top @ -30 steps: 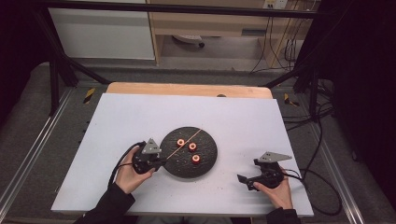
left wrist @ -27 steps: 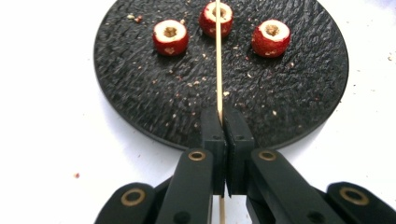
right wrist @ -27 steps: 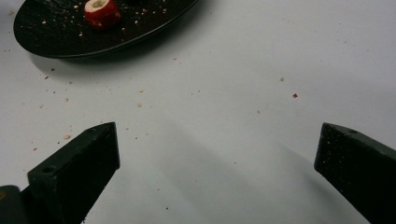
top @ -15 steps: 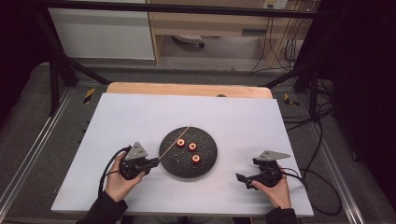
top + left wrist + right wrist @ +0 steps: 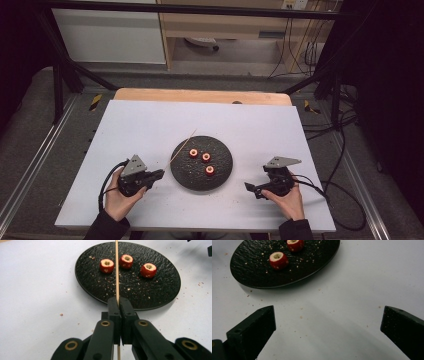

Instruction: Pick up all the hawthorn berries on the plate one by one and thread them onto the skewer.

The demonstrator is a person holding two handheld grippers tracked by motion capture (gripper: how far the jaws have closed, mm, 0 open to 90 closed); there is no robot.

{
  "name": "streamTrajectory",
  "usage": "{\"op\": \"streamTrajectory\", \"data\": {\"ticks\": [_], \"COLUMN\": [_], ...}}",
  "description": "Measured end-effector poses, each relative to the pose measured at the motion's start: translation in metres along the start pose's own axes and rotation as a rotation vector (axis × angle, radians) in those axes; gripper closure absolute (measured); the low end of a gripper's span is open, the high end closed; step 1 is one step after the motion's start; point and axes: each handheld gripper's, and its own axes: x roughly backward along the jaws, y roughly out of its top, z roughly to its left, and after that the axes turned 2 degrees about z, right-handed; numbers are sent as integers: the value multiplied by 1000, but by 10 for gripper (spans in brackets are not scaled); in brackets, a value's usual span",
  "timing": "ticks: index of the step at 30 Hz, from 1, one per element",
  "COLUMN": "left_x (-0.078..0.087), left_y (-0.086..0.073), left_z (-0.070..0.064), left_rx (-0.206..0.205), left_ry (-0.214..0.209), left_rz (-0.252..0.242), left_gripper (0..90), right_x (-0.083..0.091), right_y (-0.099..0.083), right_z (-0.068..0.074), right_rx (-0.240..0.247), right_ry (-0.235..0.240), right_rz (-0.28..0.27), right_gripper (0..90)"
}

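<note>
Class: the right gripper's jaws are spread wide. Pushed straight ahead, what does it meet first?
Bare white table first; the right gripper aims just past the black plate, so it would probably clip that plate's near rim, though depth is hard to judge.

No legible text, labels, brands or numbers anywhere — checked the table [image 5: 150, 125], the black plate [image 5: 220, 175] and both gripper bodies. Yellow-and-black striped markers [image 5: 95, 101] sit on the floor past the table's far corners — hazard pattern only, no wording.

Thin wooden skewer [image 5: 116, 270] slants above the plate [image 5: 160, 293].
</note>
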Motion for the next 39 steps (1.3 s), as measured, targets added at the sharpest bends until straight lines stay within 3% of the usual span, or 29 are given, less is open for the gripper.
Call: {"op": "streamTrajectory", "data": {"ticks": [12,26,34,39], "left_x": [3,12,13,11], "left_y": [-15,-30,-35,-40], "left_z": [6,12,10,8], "left_rx": [8,18,19,14], "left_ry": [2,2,-18,-29], "left_rz": [-12,-38,-45,-31], "left_gripper": [885,885,885,885], "right_x": [-4,-31,-44,-53], "right_y": [25,70,86,95], "right_z": [12,42,56,63], "right_rx": [31,118,145,159], "right_ry": [5,-27,-13,-3], "right_rz": [11,106,131,177], "right_gripper": [6,11,28,58]}}
